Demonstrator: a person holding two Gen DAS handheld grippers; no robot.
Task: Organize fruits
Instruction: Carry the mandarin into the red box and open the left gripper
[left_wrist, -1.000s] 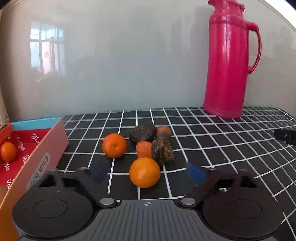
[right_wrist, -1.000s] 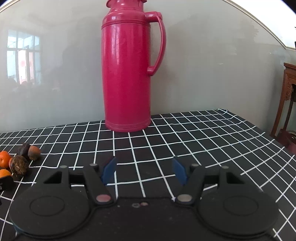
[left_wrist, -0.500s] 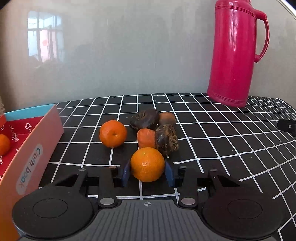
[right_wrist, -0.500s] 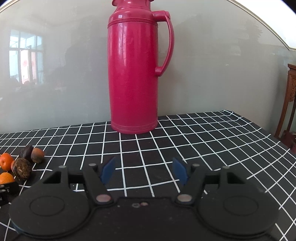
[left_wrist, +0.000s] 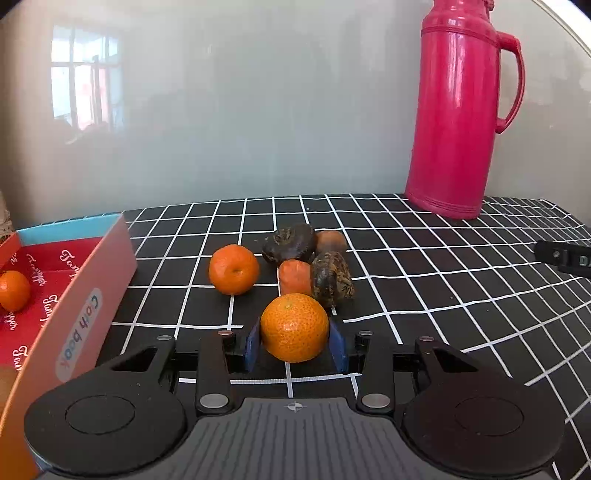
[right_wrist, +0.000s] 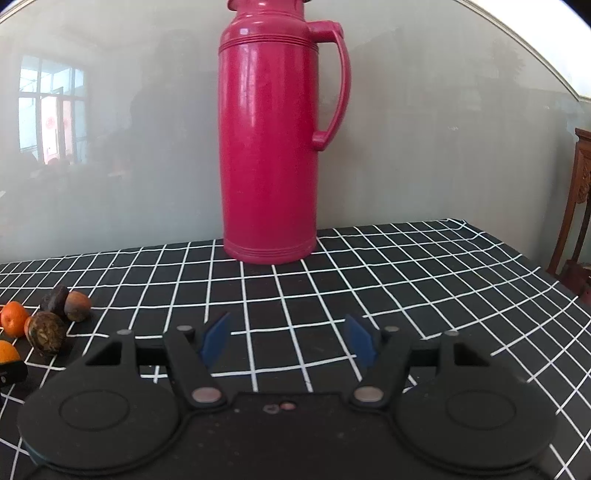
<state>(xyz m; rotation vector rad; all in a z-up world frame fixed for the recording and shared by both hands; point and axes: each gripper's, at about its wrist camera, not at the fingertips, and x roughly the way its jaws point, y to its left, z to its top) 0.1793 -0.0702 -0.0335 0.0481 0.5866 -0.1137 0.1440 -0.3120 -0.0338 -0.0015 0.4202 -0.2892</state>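
Observation:
In the left wrist view my left gripper (left_wrist: 294, 341) is shut on the nearest tangerine (left_wrist: 294, 327), its blue pads pressing both sides. Just beyond lie a second tangerine (left_wrist: 233, 269), an orange chunk (left_wrist: 294, 277) and dark wrinkled fruits (left_wrist: 289, 243), (left_wrist: 331, 280) on the black checked cloth. A red box (left_wrist: 55, 295) at the left holds another tangerine (left_wrist: 14, 290). In the right wrist view my right gripper (right_wrist: 288, 338) stands open over bare cloth with nothing between its fingers; the fruit pile (right_wrist: 46, 330) sits far left of it.
A tall pink thermos (left_wrist: 461, 110), also (right_wrist: 273, 140), stands at the back against the pale wall. The right gripper's finger tip (left_wrist: 563, 254) shows at the right edge of the left view. A wooden chair (right_wrist: 576, 206) stands beyond the table's right edge.
The left gripper's jaws went from wide apart to shut on the nearest tangerine. The right gripper's view shifted slightly; its jaws stayed open.

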